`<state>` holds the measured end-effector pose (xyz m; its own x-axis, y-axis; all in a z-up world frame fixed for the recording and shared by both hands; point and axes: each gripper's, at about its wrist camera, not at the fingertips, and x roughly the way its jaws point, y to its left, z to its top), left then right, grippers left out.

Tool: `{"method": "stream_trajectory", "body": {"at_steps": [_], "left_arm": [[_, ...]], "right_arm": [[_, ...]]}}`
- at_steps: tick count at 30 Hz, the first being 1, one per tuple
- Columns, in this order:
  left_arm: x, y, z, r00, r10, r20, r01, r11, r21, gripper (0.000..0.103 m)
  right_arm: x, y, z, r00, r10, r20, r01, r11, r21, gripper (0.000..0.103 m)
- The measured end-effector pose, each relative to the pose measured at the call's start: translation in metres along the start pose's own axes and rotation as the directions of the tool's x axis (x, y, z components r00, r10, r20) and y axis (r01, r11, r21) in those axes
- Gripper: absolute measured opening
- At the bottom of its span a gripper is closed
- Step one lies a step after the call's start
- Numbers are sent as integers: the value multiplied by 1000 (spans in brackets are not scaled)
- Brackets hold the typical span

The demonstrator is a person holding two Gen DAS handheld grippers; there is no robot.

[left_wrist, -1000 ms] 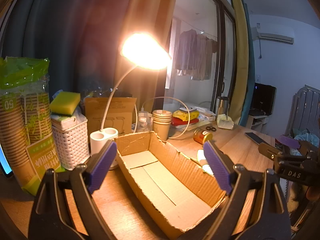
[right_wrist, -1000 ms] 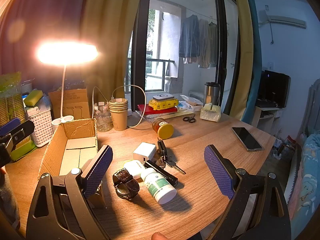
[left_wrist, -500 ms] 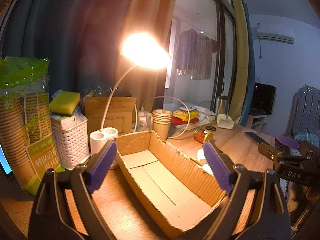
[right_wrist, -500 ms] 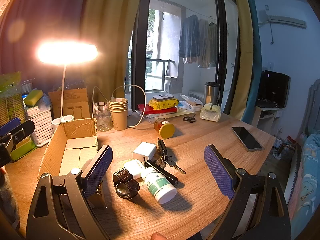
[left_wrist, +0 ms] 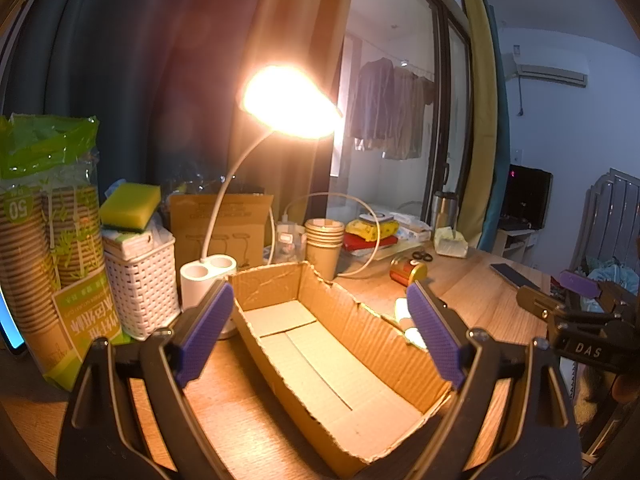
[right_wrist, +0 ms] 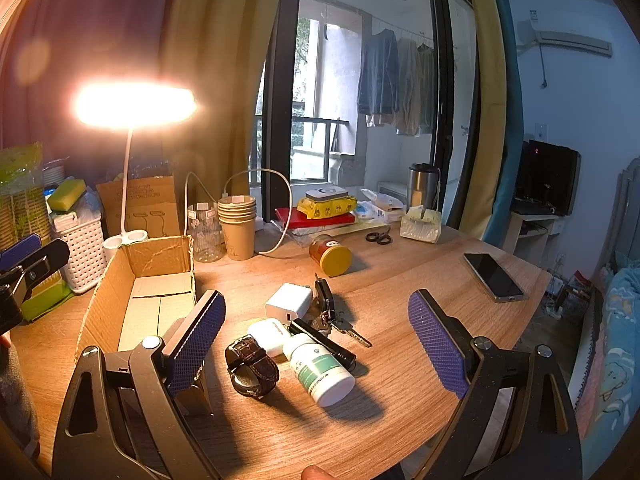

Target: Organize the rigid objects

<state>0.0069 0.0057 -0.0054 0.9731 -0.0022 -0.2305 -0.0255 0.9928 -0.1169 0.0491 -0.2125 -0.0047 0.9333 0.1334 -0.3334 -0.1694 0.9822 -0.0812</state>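
An open, empty cardboard box (left_wrist: 400, 354) (right_wrist: 104, 300) lies on the wooden table. My left gripper (left_wrist: 320, 332) is open and hovers over the box. My right gripper (right_wrist: 316, 344) is open above a cluster of loose items right of the box: a white pill bottle (right_wrist: 322, 368), a brown-strapped watch (right_wrist: 252, 366), a white earbud case (right_wrist: 268, 334), a white charger (right_wrist: 288, 302), a black flashlight (right_wrist: 324, 344) and a car key with keys (right_wrist: 326, 304). An orange jar with a yellow lid (right_wrist: 330, 254) lies farther back.
A lit desk lamp (right_wrist: 134, 104), a white basket with a sponge (left_wrist: 138, 276), a pack of paper cups (left_wrist: 44, 240), stacked cups (right_wrist: 237, 226), scissors (right_wrist: 378, 237), a tissue box (right_wrist: 420, 225) and a phone (right_wrist: 493, 277) stand around the table.
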Motion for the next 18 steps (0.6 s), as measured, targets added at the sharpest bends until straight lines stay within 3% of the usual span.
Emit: {"method": "stream_trajectory", "body": {"at_steps": [18], "left_arm": [[12, -2, -4, 998, 12, -54, -12, 1000, -1, 89]], "right_arm": [[8, -4, -8, 1000, -3, -21, 3, 1000, 8, 95]]}}
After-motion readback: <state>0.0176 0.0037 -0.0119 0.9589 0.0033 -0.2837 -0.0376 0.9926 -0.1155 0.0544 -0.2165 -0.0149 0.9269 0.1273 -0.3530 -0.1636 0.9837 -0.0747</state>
